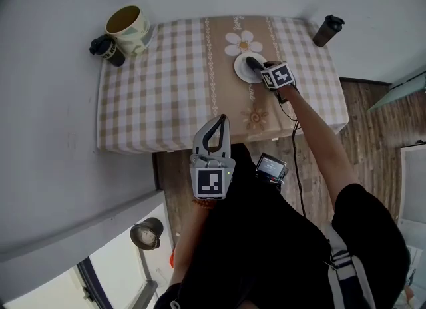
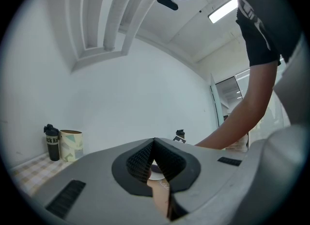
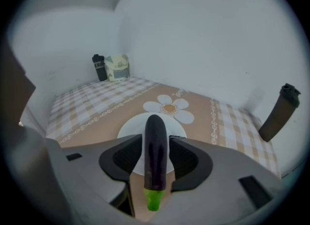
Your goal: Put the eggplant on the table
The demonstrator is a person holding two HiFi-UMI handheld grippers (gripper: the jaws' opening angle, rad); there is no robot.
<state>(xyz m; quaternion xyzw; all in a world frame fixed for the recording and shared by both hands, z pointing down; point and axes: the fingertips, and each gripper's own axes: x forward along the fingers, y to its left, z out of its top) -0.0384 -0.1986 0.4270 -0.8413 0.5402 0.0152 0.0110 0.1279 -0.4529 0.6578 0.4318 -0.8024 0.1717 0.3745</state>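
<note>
My right gripper (image 3: 156, 160) is shut on a dark purple eggplant (image 3: 155, 152) with a green stem, held lengthwise between the jaws. It hangs just over a white plate (image 3: 130, 127) on the checked tablecloth. From the head view the eggplant (image 1: 254, 64) lies above the plate (image 1: 242, 68) near the table's far middle, with the right gripper (image 1: 265, 72) at its near end. My left gripper (image 1: 214, 128) stays off the table at the near edge, raised and shut with nothing in it; in its own view the left gripper (image 2: 155, 163) has its pads touching.
A paper cup (image 1: 129, 26) and a black bottle (image 1: 106, 49) stand at the table's far left corner. Another dark bottle (image 1: 327, 29) stands at the far right corner. A daisy print (image 1: 242, 41) lies behind the plate. Wooden floor (image 1: 366, 121) runs along the right.
</note>
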